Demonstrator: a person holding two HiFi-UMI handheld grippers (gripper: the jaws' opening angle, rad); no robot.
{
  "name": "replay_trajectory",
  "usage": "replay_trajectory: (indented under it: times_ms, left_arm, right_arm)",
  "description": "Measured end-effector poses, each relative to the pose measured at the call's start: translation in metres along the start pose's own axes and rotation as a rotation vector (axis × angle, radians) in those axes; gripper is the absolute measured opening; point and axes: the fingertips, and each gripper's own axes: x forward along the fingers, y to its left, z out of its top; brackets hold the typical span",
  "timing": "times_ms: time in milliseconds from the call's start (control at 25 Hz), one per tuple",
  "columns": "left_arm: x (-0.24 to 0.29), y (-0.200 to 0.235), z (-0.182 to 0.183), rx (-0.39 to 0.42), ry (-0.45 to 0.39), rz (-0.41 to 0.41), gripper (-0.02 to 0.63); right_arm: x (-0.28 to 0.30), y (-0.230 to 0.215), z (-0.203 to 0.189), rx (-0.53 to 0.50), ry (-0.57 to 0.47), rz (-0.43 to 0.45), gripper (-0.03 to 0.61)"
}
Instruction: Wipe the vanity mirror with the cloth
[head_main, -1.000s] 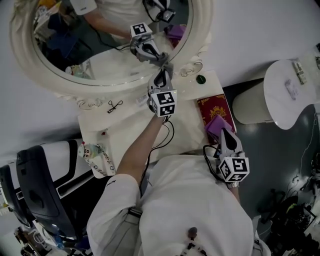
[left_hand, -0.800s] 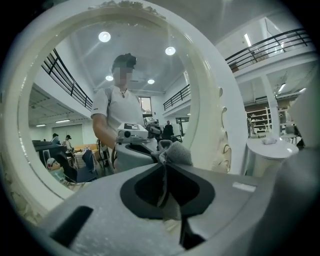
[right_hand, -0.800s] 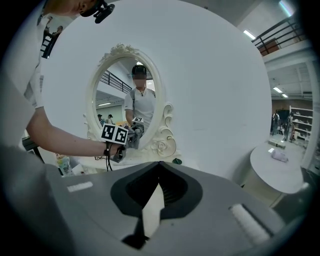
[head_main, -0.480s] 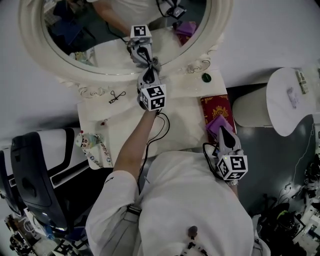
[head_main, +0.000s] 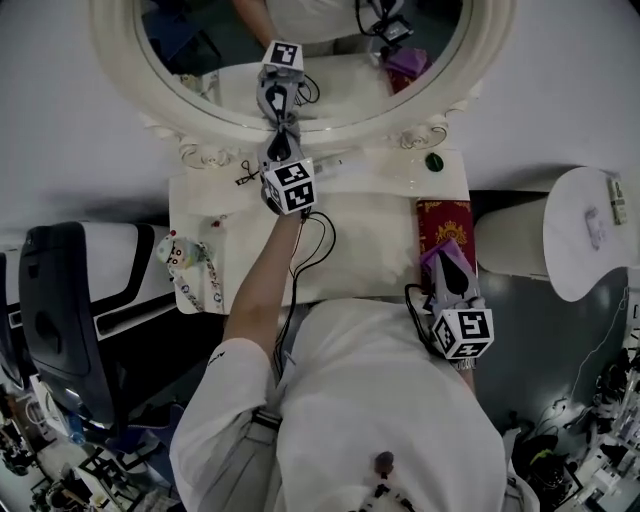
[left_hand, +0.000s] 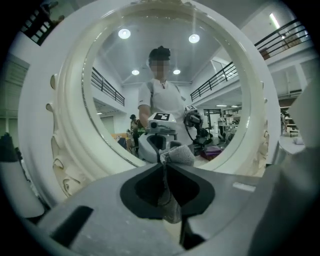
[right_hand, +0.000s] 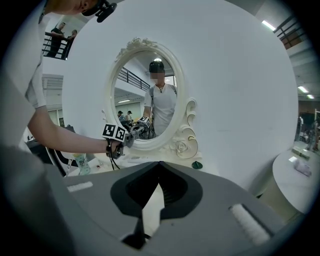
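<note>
**Cloth at the glass, wiping under way**

From where I stood, the left gripper had its jaws clamped tight on a bunched grey cloth. It was reaching across the vanity table to the vanity mirror. The cloth seemed to meet its own reflection low on the glass, just above the bottom of the ornate white frame. So I took this for the wiping step itself, at the lower edge and left of centre.

The right gripper hung back at the table's right side, near a red box. Its jaws were together on nothing.

Most of the glass lay higher up. To my eye the next move called for sweeping the cloth upward and across, pressed lightly against the glass and clear of the carved frame.
</note>
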Motion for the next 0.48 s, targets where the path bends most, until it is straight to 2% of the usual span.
replay_trajectory:
  times_ms: [280,360,480]
  left_arm:
    - [-0.018,0.046,0.021,0.002,-0.045,0.074,0.023]
    - [-0.031,0.052,0.025,-0.032,-0.063,0.055,0.025]
    - [-0.059,0.048,0.027,-0.087,-0.114,-0.03,0.023]
  right_arm:
    - [0.007,0.015,0.003,0.0,-0.007,0.055,0.008]
    - [0.01,0.019,0.005,0.008,-0.018,0.066,0.008]
    - [0.015,0.026,0.009,0.019,-0.036,0.085,0.008]
